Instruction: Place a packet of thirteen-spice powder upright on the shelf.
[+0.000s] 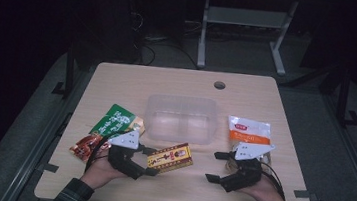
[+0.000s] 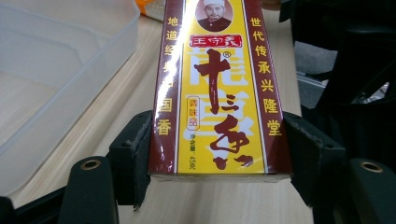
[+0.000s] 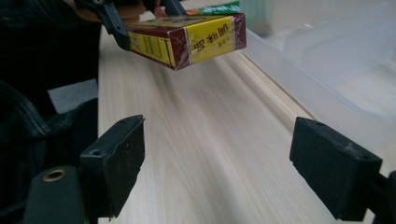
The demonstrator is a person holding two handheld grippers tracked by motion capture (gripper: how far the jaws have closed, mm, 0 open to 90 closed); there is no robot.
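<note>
I have the left gripper (image 1: pixel 151 164) pinching the red and yellow seasoning box (image 1: pixel 171 157) by its near end; in the left gripper view both pads press flat against the box's (image 2: pixel 218 88) maroon side panels, and the right gripper view shows the box (image 3: pixel 187 39) tilted and lifted off the wooden table (image 3: pixel 205 154), its free end toward 2 o'clock from the jaws. From above, the box hangs just at 6 o'clock of the clear plastic bin (image 1: pixel 180 118), near its front wall and not inside it. My right gripper (image 1: pixel 216 167) sits at about 4 o'clock of the bin with its jaws spread wide on nothing; bare tabletop lies between the two black pads (image 3: pixel 116 161) in its own view. The orange and white pouch (image 1: pixel 249 130) lies at 12 o'clock of that gripper, just at 3 o'clock of the bin. At 9 o'clock of the bin lies the green packet (image 1: pixel 116 119), with the red packet (image 1: pixel 86 145) at its 7 o'clock, close beside my left hand (image 1: pixel 102 172).
</note>
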